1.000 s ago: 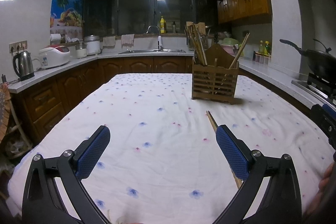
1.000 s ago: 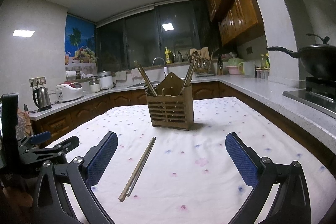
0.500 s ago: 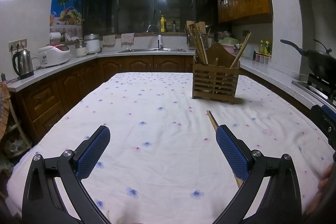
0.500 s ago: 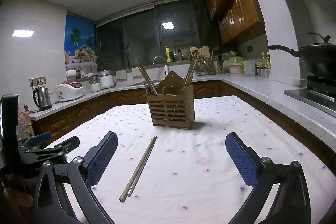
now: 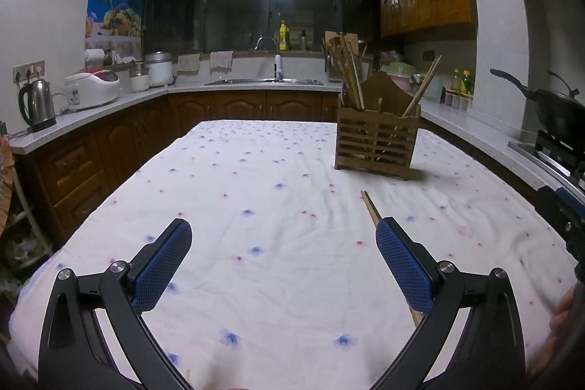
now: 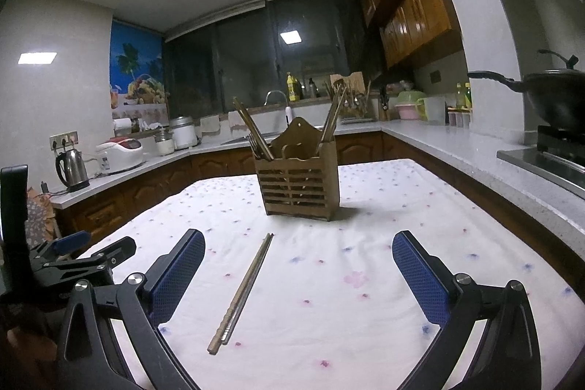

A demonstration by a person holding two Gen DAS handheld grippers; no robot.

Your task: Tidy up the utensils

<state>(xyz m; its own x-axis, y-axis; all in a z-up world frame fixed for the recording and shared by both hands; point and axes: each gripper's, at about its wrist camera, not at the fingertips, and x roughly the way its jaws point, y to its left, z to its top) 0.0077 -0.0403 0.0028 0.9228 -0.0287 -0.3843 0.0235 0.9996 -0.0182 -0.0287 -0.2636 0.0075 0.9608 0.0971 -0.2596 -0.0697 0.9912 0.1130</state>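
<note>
Both grippers are hovering low over the tablecloth [image 6: 365,207] with jaws spread wide, left gripper [image 5: 283,243] and right gripper [image 6: 298,256] each gripping nothing. A pair of chopsticks [image 6: 243,291] is lying flat on the cloth between the right gripper's fingers, nearer its left finger, pointing toward the holder [image 6: 297,183], which is standing upright further back with more chopsticks leaning in its left and right compartments
</note>
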